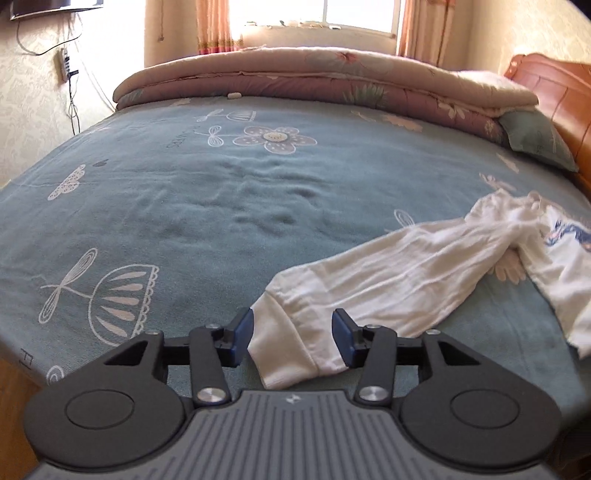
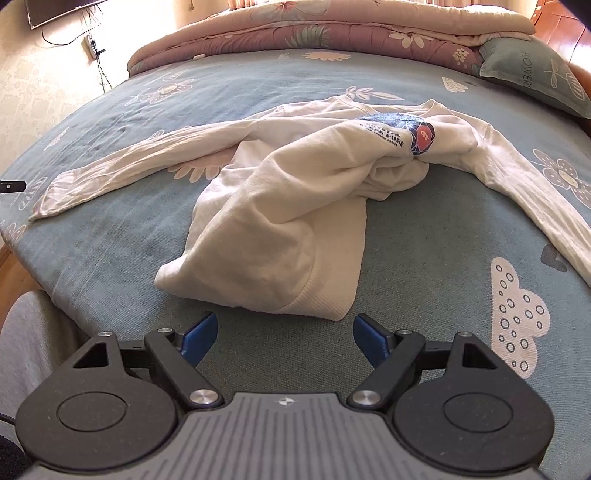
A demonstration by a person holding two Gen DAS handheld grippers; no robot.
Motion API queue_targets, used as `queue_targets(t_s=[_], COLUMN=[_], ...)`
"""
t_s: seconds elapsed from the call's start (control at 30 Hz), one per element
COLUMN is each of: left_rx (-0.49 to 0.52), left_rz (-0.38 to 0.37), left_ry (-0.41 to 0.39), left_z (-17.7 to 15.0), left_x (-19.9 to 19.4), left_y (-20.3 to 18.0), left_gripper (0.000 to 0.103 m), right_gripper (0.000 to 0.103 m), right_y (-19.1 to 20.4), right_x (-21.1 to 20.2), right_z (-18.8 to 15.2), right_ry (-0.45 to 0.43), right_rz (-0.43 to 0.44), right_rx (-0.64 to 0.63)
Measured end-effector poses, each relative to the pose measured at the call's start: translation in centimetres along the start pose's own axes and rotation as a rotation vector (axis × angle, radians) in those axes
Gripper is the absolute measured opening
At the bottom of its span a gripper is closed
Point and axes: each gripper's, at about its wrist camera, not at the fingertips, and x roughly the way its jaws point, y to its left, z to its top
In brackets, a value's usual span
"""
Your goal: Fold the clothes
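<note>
White long-sleeved sweatshirt (image 2: pixel 280 206) lies crumpled near the middle of the bed, on a teal bedspread (image 2: pixel 110 236) printed with flowers and clouds. Body bunched and twisted, ribbed hem toward the near edge; both sleeves flung out, one to each side. Chest print (image 2: pixel 400 131) — blue and red, with dark lettering — faces up, partly creased.

Left gripper (image 1: pixel 292 338): jaws parted about a cuff's width, blue pads either side of the left sleeve cuff (image 1: pixel 291 343). Cuff sits between the pads; nothing is pinched, though the right pad looks to be touching the cloth. Sleeve runs away to the right toward the shirt body.

Right gripper (image 2: pixel 284 338): jaws wide apart, holding nothing, just short of the hem — bare bedspread between the pads.

Beyond: folded floral quilt (image 2: pixel 332 33) along the far side, teal pillow (image 2: pixel 532 74) at far right by a wooden headboard (image 1: pixel 554 96). Window with curtains (image 1: pixel 218 26) behind; cables on the left wall.
</note>
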Motion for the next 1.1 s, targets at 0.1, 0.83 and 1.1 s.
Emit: queue_targets(t_s=[0.1,0.83,1.1], left_rx=[0.018,0.237,0.233], left_rz=[-0.038,-0.396,-0.437], left_ry=[-0.015,0.059,0.196], left_z=[1.3,13.1,15.8], left_x=[1.1,22.0,25.3], left_y=[-1.5,-23.1,-26.1], left_gripper=[0.047,0.047,0.045], right_gripper=[0.085,0.085,0.085], right_y=[-0.3,-13.9,-16.7], right_x=[-0.6,3.4,6.9], right_z=[0.5,7.8,8.2], right_ry=[-0.028,-0.139,0.086], right_rz=[0.001,-0.077,-0.063], right_rx=[0.015,0.101,0.219])
